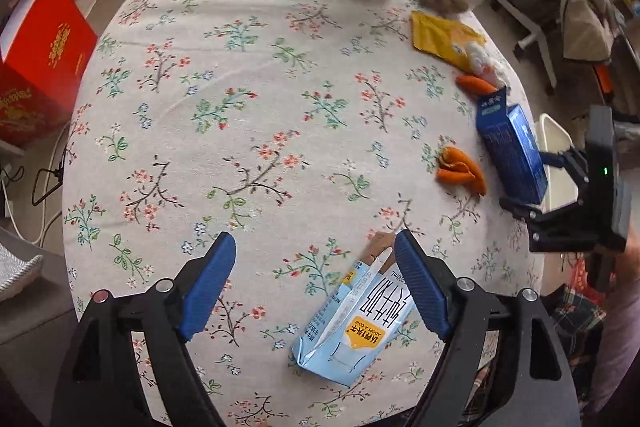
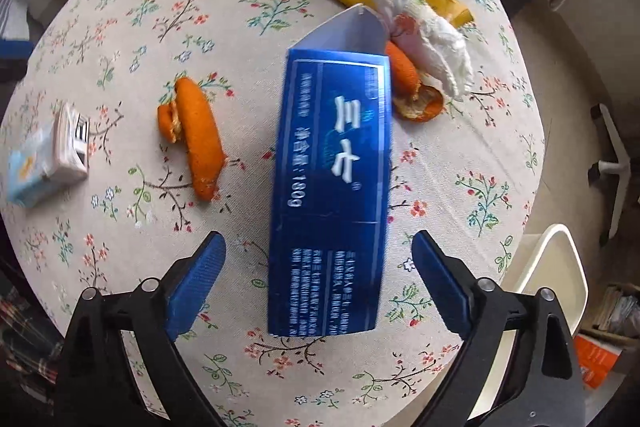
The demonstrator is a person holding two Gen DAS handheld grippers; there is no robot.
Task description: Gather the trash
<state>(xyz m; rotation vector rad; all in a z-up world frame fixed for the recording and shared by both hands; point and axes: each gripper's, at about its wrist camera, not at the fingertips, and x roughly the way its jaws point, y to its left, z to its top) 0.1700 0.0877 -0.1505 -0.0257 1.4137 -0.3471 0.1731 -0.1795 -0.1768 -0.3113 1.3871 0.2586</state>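
Right wrist: tissue wad (image 2: 424,35) visible; left wrist: red box (image 1: 44,55).

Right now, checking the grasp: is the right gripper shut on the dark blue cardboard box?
No, the right gripper stands open around the dark blue cardboard box.

I am holding the left gripper (image 1: 310,283), a black two-finger tool with ribbed blue pads, pointing steeply down, its jaws standing wide apart with the pads pressing on nothing. Its right blue pad (image 1: 420,287) is sitting just beside something lying below it, though I cannot tell whether it is touching. I am aiming the right gripper (image 2: 318,283), black-framed with matching ribbed blue pads, straight down, and its jaws are also spread wide, both pads clear of contact. From the left wrist camera I am seeing the right gripper's black body at the far right edge.
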